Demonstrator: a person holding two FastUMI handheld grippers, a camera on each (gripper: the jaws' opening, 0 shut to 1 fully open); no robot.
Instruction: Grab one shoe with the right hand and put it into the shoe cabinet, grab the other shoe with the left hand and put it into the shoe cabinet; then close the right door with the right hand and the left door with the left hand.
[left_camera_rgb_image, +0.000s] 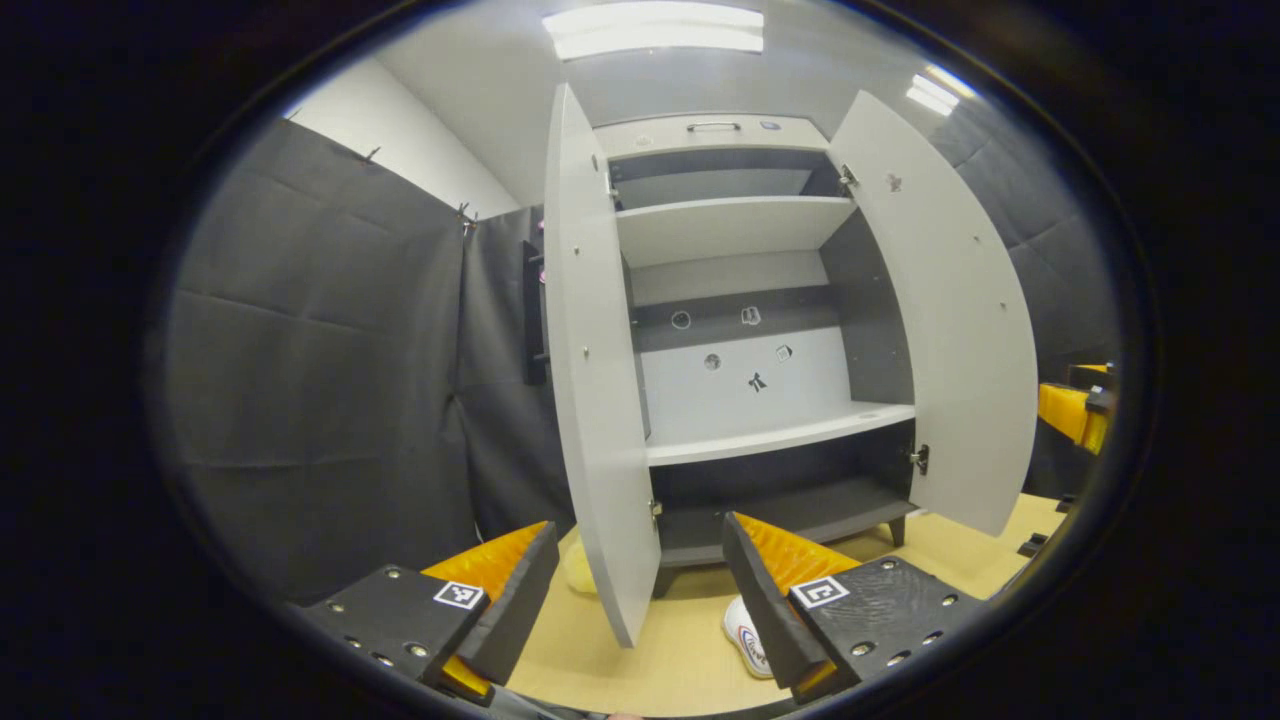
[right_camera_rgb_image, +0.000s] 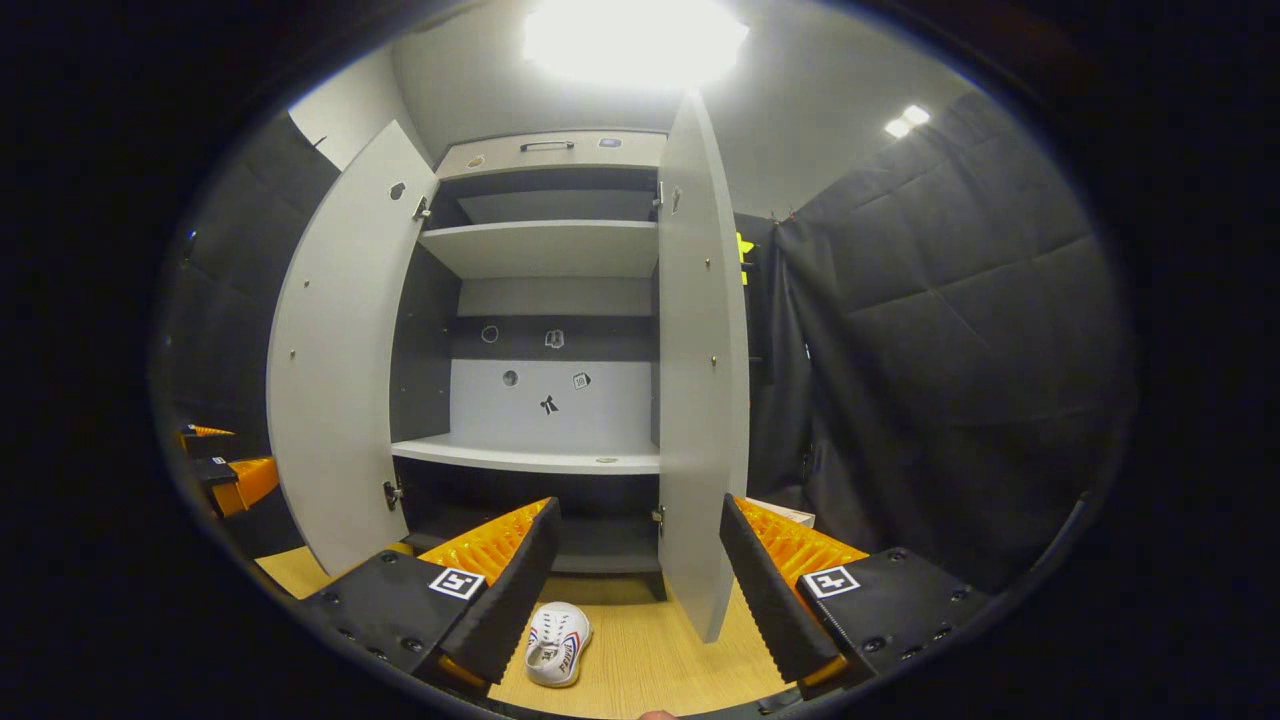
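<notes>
Jaws spread wide on both the left gripper (left_camera_rgb_image: 640, 590) and right gripper (right_camera_rgb_image: 635, 580), nothing between them; the shoe cabinet (right_camera_rgb_image: 545, 300) stands ahead, both doors open. One white shoe (right_camera_rgb_image: 558, 645) lies on the floor before it.

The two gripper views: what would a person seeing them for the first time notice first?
The tall shoe cabinet stands in the middle with both doors swung wide open and its shelves bare. A white shoe lies on the wooden floor in front of it, between the open fingers of the right tool. In the left gripper view, the left tool is open too, straddling the left door.
</notes>
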